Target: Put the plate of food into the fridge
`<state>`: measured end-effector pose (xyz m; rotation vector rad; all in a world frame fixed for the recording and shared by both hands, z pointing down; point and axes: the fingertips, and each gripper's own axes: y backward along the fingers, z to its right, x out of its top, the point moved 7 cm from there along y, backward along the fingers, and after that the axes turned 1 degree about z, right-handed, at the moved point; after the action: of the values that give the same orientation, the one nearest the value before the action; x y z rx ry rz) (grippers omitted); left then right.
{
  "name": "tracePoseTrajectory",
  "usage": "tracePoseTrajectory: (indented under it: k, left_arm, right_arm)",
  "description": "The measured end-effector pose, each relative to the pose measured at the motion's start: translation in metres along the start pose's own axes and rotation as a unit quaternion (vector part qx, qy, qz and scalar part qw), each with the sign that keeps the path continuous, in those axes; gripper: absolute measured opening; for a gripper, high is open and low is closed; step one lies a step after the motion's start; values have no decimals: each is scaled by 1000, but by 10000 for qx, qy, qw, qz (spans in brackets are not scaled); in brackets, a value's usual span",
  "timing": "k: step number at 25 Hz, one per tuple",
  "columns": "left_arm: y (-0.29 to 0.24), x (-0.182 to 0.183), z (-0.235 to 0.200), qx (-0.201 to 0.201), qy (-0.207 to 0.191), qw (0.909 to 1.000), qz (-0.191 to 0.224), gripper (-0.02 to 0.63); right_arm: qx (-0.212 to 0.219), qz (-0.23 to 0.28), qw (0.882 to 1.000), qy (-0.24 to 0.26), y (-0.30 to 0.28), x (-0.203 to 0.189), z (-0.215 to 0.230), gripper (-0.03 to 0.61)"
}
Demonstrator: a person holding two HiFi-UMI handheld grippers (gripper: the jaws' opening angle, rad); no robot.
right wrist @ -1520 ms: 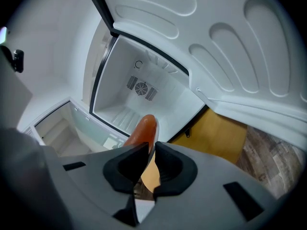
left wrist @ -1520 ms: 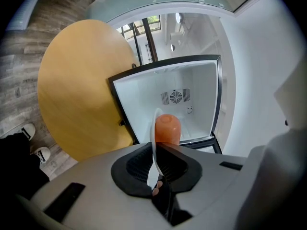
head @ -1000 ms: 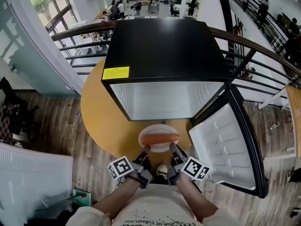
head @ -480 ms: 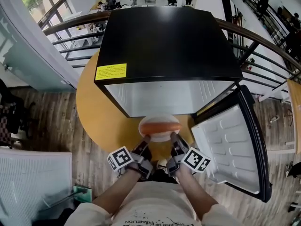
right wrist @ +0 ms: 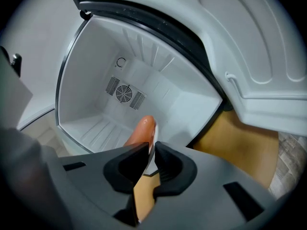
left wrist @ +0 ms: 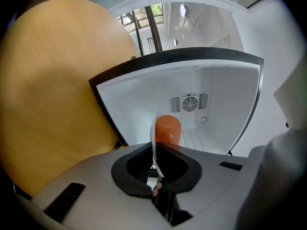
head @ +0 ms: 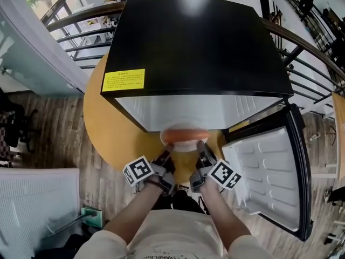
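Observation:
A white plate (head: pixel 183 140) carrying an orange piece of food (head: pixel 183 133) hangs level at the front of the open mini fridge (head: pixel 194 42). My left gripper (head: pixel 167 157) is shut on the plate's near-left rim and my right gripper (head: pixel 201 148) on its near-right rim. In the left gripper view the rim (left wrist: pixel 154 143) runs edge-on between the pads of the left gripper (left wrist: pixel 154 159), with the food (left wrist: pixel 168 128) beyond it. The right gripper view has the right gripper (right wrist: pixel 149 159) pinching the rim (right wrist: pixel 153 147) beside the food (right wrist: pixel 141 131). The white fridge interior (right wrist: pixel 120 95) lies straight ahead, with nothing visible on its floor.
The fridge stands on a round wooden table (head: pixel 105 128). Its door (head: pixel 269 171) swings wide open to the right, its white inner liner facing up. A railing (head: pixel 81 20) curves behind the fridge. A person's forearms (head: pixel 135 209) reach in from below.
Both grippers have carried the plate forward, from over the table's front to the fridge opening. The fridge looms larger in the head view. Both grips are unchanged.

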<state>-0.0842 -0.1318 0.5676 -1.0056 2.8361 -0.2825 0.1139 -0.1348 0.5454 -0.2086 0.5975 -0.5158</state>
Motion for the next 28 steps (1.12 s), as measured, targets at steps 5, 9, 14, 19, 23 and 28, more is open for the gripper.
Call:
tracePoseTrajectory:
  k: [5, 9, 14, 19, 23, 28]
  left_arm:
    - [-17, 9, -8, 29, 117, 9999, 76, 38]
    - [-30, 15, -13, 44, 131, 9998, 108, 37]
    - [-40, 22, -22, 129, 170, 9997, 149, 37]
    - [-52, 34, -32, 200, 111, 9996, 191, 37]
    - [-59, 39, -36, 233, 122, 9994, 224, 37]
    - [-69, 43, -41, 278, 172, 9991, 273, 37]
  right_arm:
    - [-41, 80, 9999, -77, -18, 5, 8, 57]
    - [-107, 161, 9998, -92, -31, 8, 15, 57]
    - [-185, 213, 9995, -170, -47, 7, 25, 57]
    - [-214, 144, 9996, -121, -68, 8, 32, 57]
    - [-233, 139, 9996, -97, -78, 8, 37, 57]
    - [-267, 163, 9994, -166, -88, 10, 43, 57]
